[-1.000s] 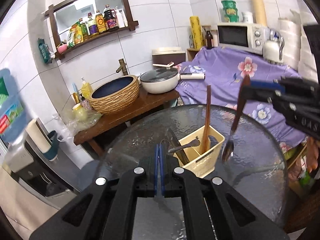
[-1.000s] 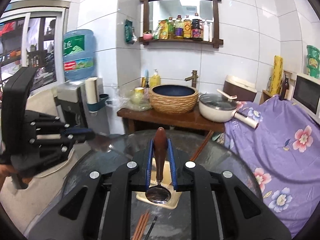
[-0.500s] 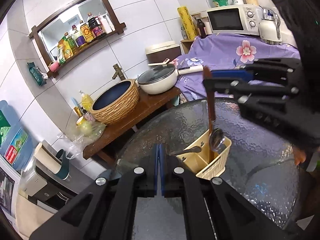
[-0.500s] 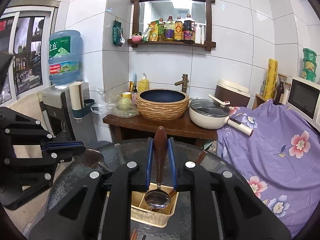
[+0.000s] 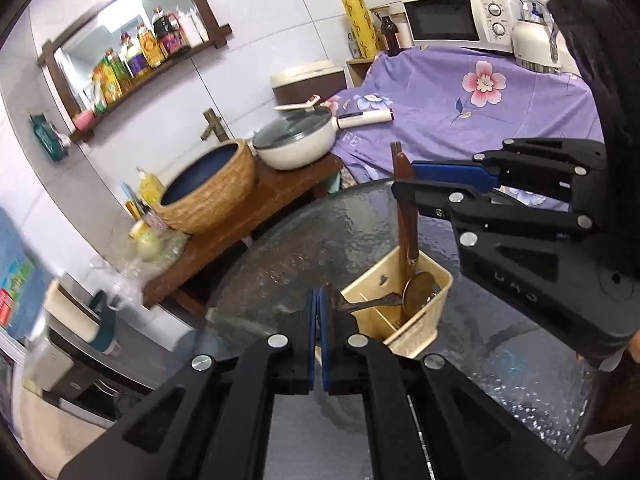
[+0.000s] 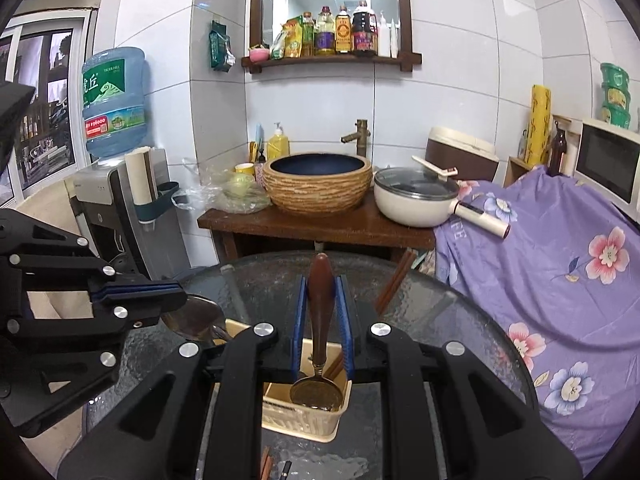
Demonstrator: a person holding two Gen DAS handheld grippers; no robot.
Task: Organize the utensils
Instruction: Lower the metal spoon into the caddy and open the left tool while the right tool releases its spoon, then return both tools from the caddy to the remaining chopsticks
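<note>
My right gripper (image 6: pixel 322 292) is shut on the wooden handle of a spoon (image 6: pixel 320 300). The spoon hangs bowl down, and its brass-coloured bowl (image 5: pixel 418 288) dips into a compartment of the cream utensil caddy (image 5: pixel 416 332). The caddy stands on the round glass table (image 5: pixel 300 248). Brown chopsticks (image 6: pixel 394 280) lean in the caddy's far side. A silver spoon (image 6: pixel 196 318) rests across the caddy with its bowl sticking out. My left gripper (image 5: pixel 320 292) is shut, its tips right beside that bowl. I cannot tell whether they touch.
More chopsticks (image 6: pixel 266 464) lie on the glass near the front edge. Behind the table a wooden counter (image 6: pixel 320 228) holds a woven basin (image 6: pixel 318 186) and a cream pot (image 6: pixel 416 200). A purple flowered cloth (image 6: pixel 560 264) covers furniture at the right. A water dispenser (image 6: pixel 116 200) stands at the left.
The right gripper has carried the wooden-handled spoon from beside the caddy to over it and lowered its bowl inside. The left gripper has rolled and shifted while staying shut.
</note>
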